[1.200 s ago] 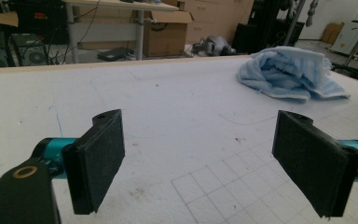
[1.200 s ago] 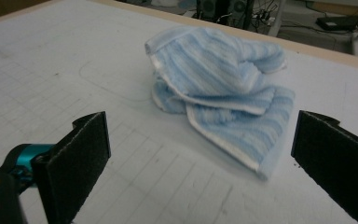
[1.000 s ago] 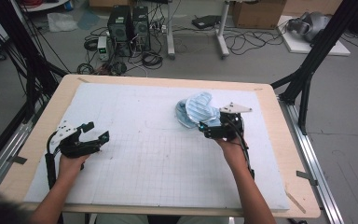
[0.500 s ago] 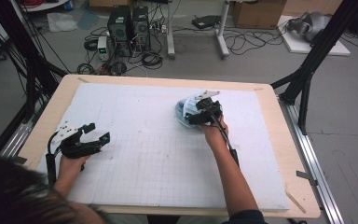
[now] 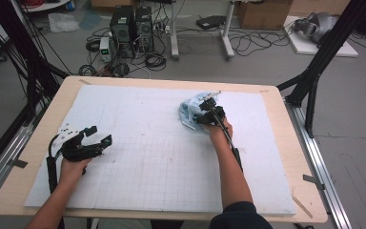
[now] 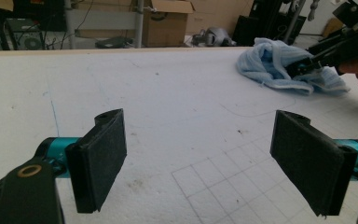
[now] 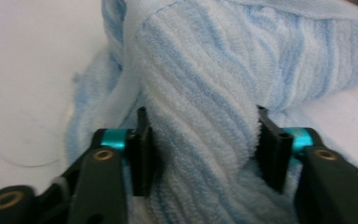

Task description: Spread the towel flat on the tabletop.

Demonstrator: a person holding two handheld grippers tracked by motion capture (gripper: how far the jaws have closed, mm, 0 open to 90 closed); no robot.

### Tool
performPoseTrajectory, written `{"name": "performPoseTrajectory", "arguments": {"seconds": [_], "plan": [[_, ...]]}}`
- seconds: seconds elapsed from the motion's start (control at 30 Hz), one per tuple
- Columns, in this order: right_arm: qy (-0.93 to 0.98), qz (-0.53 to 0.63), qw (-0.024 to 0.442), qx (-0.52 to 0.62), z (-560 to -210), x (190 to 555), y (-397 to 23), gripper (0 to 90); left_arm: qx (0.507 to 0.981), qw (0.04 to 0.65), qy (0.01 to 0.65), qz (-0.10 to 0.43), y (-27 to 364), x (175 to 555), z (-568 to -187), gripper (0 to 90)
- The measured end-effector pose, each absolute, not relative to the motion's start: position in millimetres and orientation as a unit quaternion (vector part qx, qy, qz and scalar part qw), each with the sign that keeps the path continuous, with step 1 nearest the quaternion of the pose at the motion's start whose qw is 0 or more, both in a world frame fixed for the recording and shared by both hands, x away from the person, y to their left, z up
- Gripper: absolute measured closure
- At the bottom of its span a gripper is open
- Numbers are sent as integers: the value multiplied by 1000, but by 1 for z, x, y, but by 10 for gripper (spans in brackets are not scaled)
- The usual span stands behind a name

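Where the right gripper meets the light blue towel, its two black fingers stand on either side of a thick ribbed fold, both pads touching the cloth; the fingers have just been closing, with that fold between them. In the high view the same right gripper sits on the near edge of the towel, its cable running back along the forearm. The towel lies crumpled in a heap, not spread flat, on the white gridded mat, toward the mat's far right part. The left gripper has its fingers spread wide with only bare mat between them; seen from above, the left gripper is well apart from the towel, near the mat's left edge, held in the person's left hand. From the left gripper view the towel lies far off, with the right gripper at its nearer side. The mat covers most of the wooden desk, whose bare rim shows around it. Beyond the desk's far edge, computer towers and loose cables lie on the floor.
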State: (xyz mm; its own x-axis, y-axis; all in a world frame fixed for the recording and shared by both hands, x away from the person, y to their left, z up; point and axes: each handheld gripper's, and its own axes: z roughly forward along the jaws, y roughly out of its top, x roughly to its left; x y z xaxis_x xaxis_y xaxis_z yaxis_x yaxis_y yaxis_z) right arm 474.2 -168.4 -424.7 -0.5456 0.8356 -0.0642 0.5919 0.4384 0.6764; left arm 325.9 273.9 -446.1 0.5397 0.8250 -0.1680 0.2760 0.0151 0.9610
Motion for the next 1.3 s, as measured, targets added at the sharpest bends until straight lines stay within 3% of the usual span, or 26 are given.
{"name": "performPoseTrajectory", "arguments": {"seconds": [0.1, 0.23, 0.73, 0.93, 1.1, 1.3], "plan": [[821, 339, 138, 439, -419, 470, -169, 592, 660, 577, 417, 238, 275, 326, -446, 190], [829, 367, 95, 412, -419, 456, -157, 598, 658, 580, 418, 237, 276, 325, -446, 191], [840, 440, -3, 318, -423, 400, -82, 596, 653, 581, 422, 241, 283, 325, -445, 191], [820, 488, -90, 287, -422, 382, -57, 591, 646, 582, 428, 246, 290, 323, -444, 191], [832, 473, -71, 281, -424, 379, -50, 558, 644, 582, 431, 248, 294, 323, -444, 191], [838, 467, -28, 280, -420, 380, -55, 405, 644, 582, 431, 246, 294, 323, -445, 191]]}}
